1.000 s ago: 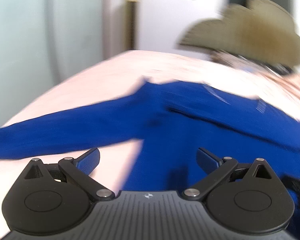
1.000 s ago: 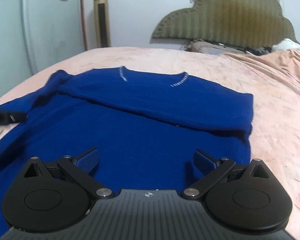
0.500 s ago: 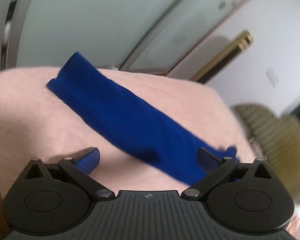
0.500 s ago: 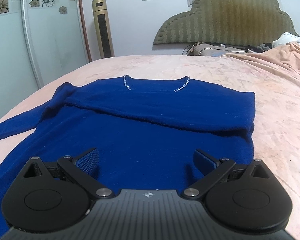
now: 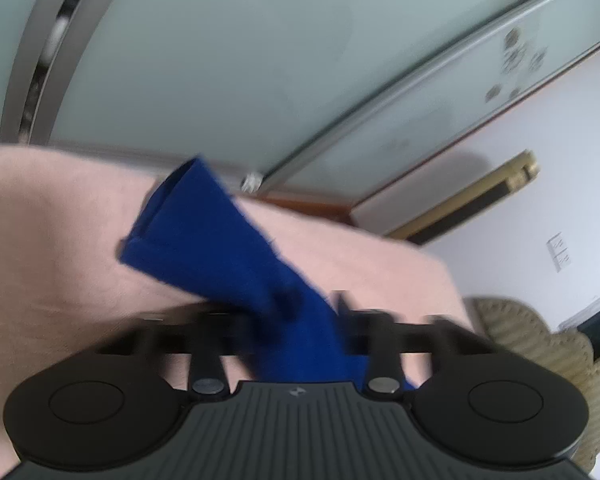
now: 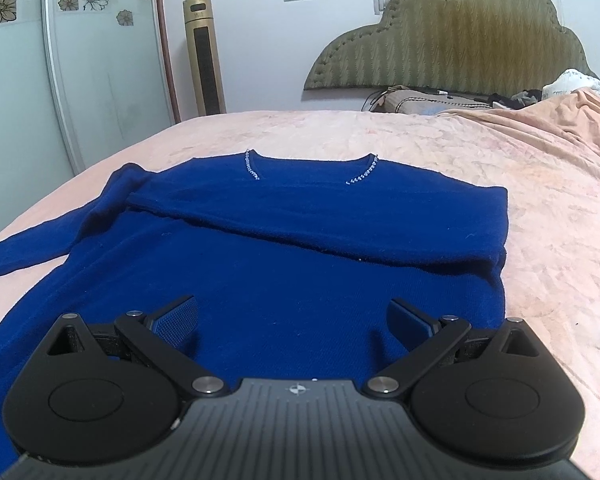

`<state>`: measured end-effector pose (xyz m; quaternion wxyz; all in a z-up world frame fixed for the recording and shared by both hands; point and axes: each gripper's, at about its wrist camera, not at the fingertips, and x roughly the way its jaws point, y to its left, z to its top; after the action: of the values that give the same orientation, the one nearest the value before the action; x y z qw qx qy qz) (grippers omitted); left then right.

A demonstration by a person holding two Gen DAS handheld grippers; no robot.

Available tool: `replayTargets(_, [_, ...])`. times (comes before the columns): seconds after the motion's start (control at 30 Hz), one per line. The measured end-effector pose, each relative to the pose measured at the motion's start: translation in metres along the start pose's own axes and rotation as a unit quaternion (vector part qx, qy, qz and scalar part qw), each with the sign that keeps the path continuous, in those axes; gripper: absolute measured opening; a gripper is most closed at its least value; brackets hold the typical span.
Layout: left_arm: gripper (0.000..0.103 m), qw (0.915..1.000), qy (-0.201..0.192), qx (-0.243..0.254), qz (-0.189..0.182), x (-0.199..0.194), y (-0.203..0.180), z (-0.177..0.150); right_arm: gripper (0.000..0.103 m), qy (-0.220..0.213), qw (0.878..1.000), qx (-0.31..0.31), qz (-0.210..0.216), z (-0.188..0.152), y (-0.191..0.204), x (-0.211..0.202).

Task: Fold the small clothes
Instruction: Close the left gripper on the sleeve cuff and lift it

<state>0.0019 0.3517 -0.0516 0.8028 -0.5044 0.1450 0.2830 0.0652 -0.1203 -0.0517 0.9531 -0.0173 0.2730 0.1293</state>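
A blue sweater (image 6: 284, 264) with a beaded neckline lies flat on the pink bedspread (image 6: 540, 216). Its right sleeve is folded across the chest and its left sleeve stretches out to the left. My right gripper (image 6: 294, 320) is open and empty, low over the sweater's lower body. In the left wrist view my left gripper (image 5: 300, 320) is shut on the sweater's left sleeve (image 5: 212, 248) near the cuff. The cuff end sticks out beyond the fingers over the bed's edge. This view is blurred.
A padded headboard (image 6: 452, 36) and pillows stand at the far end of the bed. A wardrobe with frosted sliding doors (image 6: 60, 80) and a gold tower fan (image 6: 204, 56) stand on the left. A rumpled pink blanket (image 6: 560, 120) lies at the far right.
My left gripper has closed on the left sleeve near its cuff; it was open half a second ago. The right gripper has drawn back slightly and stays open.
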Motion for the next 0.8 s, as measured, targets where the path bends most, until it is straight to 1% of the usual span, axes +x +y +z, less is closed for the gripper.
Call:
replayTargets(0.07, [0.011, 0.9999, 0.007, -0.002, 0.009, 0.004, 0.003, 0.003, 0.102, 0.001, 1.000, 0.001, 0.000, 0.000, -0.001, 0.001])
replayTargets(0.1, [0.010, 0.9998, 0.007, 0.012, 0.014, 0.004, 0.000, 0.005, 0.102, 0.001, 1.000, 0.001, 0.000, 0.000, -0.001, 0.001])
replayTargets(0.17, [0.009, 0.9981, -0.002, 0.058, 0.019, 0.004, -0.017, 0.008, 0.102, 0.001, 1.000, 0.002, 0.002, 0.000, -0.002, 0.001])
replayTargets(0.2, [0.008, 0.9958, -0.011, 0.087, 0.023, -0.001, -0.024, 0.008, 0.102, 0.002, 1.000, 0.003, 0.003, 0.000, -0.002, 0.001])
replayTargets(0.27, [0.008, 0.9882, -0.039, 0.144, 0.033, -0.004, -0.046, 0.014, 0.102, 0.002, 1.000, 0.003, 0.005, 0.000, -0.002, 0.000])
replayTargets(0.33, [0.008, 0.9774, -0.084, 0.184, 0.060, -0.008, -0.066, 0.026, 0.102, -0.001, 1.000, 0.004, 0.004, 0.000, -0.002, -0.001])
replayTargets(0.43, [0.008, 0.9616, -0.140, 0.216, 0.094, -0.010, -0.087, 0.045, 0.102, -0.001, 1.000, 0.011, 0.002, 0.000, -0.006, -0.002])
replayTargets(0.5, [0.008, 0.9511, -0.169, 0.235, 0.107, -0.011, -0.105, 0.046, 0.102, 0.001, 1.000, 0.018, 0.003, -0.001, -0.009, -0.001])
replayTargets(0.53, [0.008, 0.9477, -0.178, 0.242, 0.109, -0.012, -0.114, 0.044, 0.102, 0.002, 1.000, 0.022, 0.004, -0.001, -0.010, -0.001])
replayTargets(0.57, [0.008, 0.9456, -0.178, 0.252, 0.103, -0.009, -0.124, 0.042, 0.102, 0.003, 1.000, 0.024, 0.004, -0.001, -0.010, -0.001])
replayTargets(0.63, [0.008, 0.9415, -0.171, 0.279, 0.080, -0.008, -0.145, 0.029, 0.102, 0.002, 1.000, 0.022, 0.004, -0.001, -0.009, -0.001])
replayTargets(0.67, [0.008, 0.9375, -0.166, 0.298, 0.069, -0.005, -0.157, 0.020, 0.102, 0.001, 1.000, 0.020, 0.004, -0.001, -0.009, -0.001])
replayTargets(0.73, [0.008, 0.9268, -0.152, 0.341, 0.041, -0.005, -0.174, -0.003, 0.102, 0.000, 1.000, 0.021, 0.002, -0.001, -0.010, -0.002])
replayTargets(0.8, [0.008, 0.9146, -0.134, 0.381, 0.005, -0.002, -0.196, -0.031, 0.102, -0.001, 1.000, 0.024, 0.000, 0.000, -0.011, -0.003])
